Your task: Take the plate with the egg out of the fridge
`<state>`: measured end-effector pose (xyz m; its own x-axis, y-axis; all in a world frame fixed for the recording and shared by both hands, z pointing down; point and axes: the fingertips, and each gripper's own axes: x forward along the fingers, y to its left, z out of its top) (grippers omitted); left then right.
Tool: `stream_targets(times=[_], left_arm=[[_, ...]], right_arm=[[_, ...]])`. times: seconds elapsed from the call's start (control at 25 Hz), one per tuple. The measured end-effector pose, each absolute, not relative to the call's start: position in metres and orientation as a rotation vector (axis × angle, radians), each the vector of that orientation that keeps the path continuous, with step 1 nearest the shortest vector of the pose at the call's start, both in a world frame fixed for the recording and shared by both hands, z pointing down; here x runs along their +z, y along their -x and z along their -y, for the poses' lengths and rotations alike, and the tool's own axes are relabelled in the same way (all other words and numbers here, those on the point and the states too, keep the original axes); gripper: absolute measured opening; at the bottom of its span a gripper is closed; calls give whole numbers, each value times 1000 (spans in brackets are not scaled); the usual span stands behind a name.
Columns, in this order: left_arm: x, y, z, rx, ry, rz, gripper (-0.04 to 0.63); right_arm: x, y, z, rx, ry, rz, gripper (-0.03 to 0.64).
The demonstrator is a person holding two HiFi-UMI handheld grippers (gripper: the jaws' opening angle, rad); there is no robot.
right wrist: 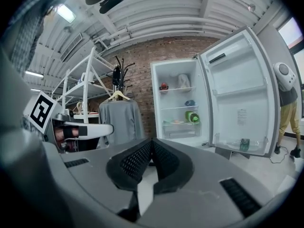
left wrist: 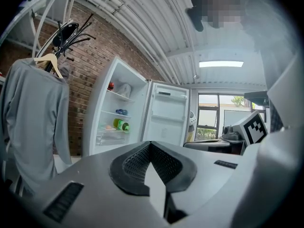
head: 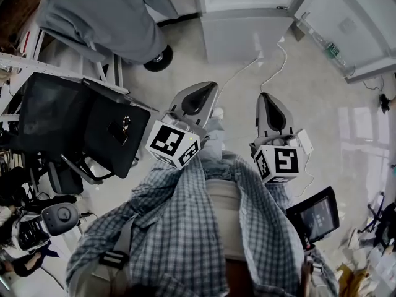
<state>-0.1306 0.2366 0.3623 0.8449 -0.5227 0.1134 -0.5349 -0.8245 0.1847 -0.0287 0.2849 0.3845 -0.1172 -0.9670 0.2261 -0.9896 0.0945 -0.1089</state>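
Observation:
The fridge (head: 244, 33) stands open a few steps ahead, its door (head: 352, 23) swung out to the right. On a lower shelf sits a small plate with an egg (right wrist: 176, 122), also seen in the left gripper view as a plate with an egg (left wrist: 108, 127), beside a green bottle (left wrist: 121, 125). My left gripper (head: 197, 98) and right gripper (head: 267, 101) are held close to my body, far from the fridge. The left gripper (left wrist: 150, 143) has its jaws closed tip to tip with nothing between them. The right gripper (right wrist: 152, 139) is shut and empty too.
A grey garment (right wrist: 119, 120) hangs on a coat rack left of the fridge. A black chair (head: 80, 125) stands to my left, a tablet (head: 314, 215) to my right. A white cable (head: 272, 73) trails on the floor. A person (right wrist: 287, 108) stands beyond the door.

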Motion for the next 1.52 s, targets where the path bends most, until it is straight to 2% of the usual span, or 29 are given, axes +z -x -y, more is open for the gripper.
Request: stream_targets(times=[0.68, 1.24, 1.52], left_arm=[[357, 71, -116, 35, -2867, 661, 6], [359, 59, -25, 14, -2868, 663, 6], [364, 58, -2, 21, -2866, 635, 6]], right_arm=[[369, -15, -162, 292, -2088, 2192, 6], [364, -24, -63, 232, -2047, 2202, 6], [369, -30, -43, 315, -2081, 2132, 6]])
